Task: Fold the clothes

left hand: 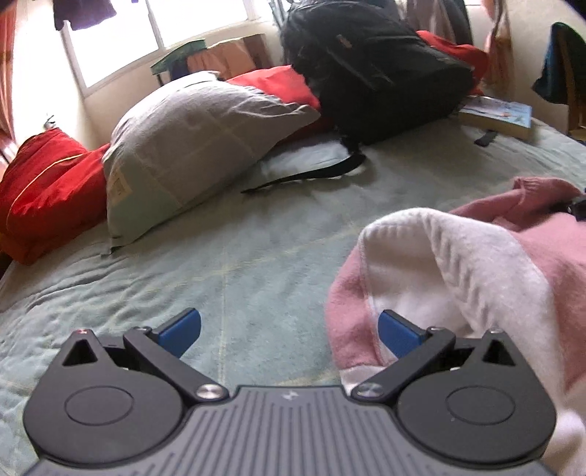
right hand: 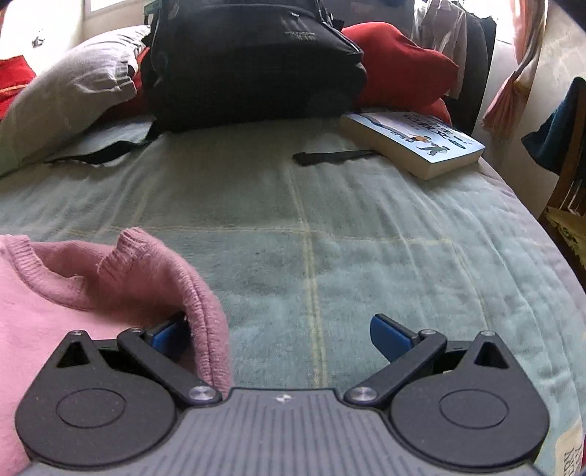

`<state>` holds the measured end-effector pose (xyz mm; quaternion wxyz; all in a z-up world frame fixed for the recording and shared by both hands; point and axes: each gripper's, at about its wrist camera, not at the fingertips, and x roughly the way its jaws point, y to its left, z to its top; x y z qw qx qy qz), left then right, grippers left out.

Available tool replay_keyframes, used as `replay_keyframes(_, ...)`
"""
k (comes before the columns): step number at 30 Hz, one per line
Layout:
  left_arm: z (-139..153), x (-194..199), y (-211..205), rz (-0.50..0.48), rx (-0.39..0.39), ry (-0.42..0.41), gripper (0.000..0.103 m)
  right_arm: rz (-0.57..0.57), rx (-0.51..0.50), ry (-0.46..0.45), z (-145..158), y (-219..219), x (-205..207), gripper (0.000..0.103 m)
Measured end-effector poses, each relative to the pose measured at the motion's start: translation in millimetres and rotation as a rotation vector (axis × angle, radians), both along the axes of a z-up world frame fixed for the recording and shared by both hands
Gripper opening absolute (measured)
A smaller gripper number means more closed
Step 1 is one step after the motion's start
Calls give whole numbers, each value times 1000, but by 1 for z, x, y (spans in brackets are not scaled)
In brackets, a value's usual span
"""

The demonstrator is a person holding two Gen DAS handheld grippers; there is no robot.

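Observation:
A pink sweater with a white fleecy inside point(left hand: 457, 263) lies on the pale green bed cover point(left hand: 238, 256), bunched up at the right of the left wrist view. My left gripper point(left hand: 289, 333) is open; its right blue finger point(left hand: 397, 331) rests against the sweater's turned-up edge, and the left one is over bare cover. In the right wrist view the same pink sweater point(right hand: 73, 285) fills the lower left, its ribbed edge point(right hand: 205, 315) draped over my left blue finger. My right gripper point(right hand: 280, 335) is open, with only bed cover between its fingers.
At the head of the bed sit a black backpack point(right hand: 252, 62) with straps trailing forward, a grey pillow point(left hand: 194, 146), red cushions point(left hand: 44, 183) and a paperback book point(right hand: 414, 141). A wooden chair point(right hand: 567, 175) stands past the bed's right edge. A window point(left hand: 154, 33) is behind.

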<state>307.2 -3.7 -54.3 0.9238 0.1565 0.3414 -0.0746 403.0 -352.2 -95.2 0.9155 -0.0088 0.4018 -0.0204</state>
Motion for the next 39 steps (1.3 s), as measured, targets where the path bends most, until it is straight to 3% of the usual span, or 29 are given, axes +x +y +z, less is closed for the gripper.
replay_keyframes(5,14,-27,6,-47,2,-18,102,49,93,1,24,-2,-33,103)
replay_keyframes(11,25,-77,16,-86,-5,-23,102,182,135,-9,53,21,-108,103)
replay_keyframes(17,4,-104,22,-74,0,58,102,242,178,20,60,57,-185,103)
replay_keyframes(23,-6,-125,32,-39,-58,81,102,209,186,57,63,85,-233,103)
replay_keyframes(31,-11,-157,36,7,-121,80,102,106,375,49,45,90,-268,103)
replay_keyframes(39,-25,-131,35,94,-173,137,102,89,406,65,32,92,-276,103)
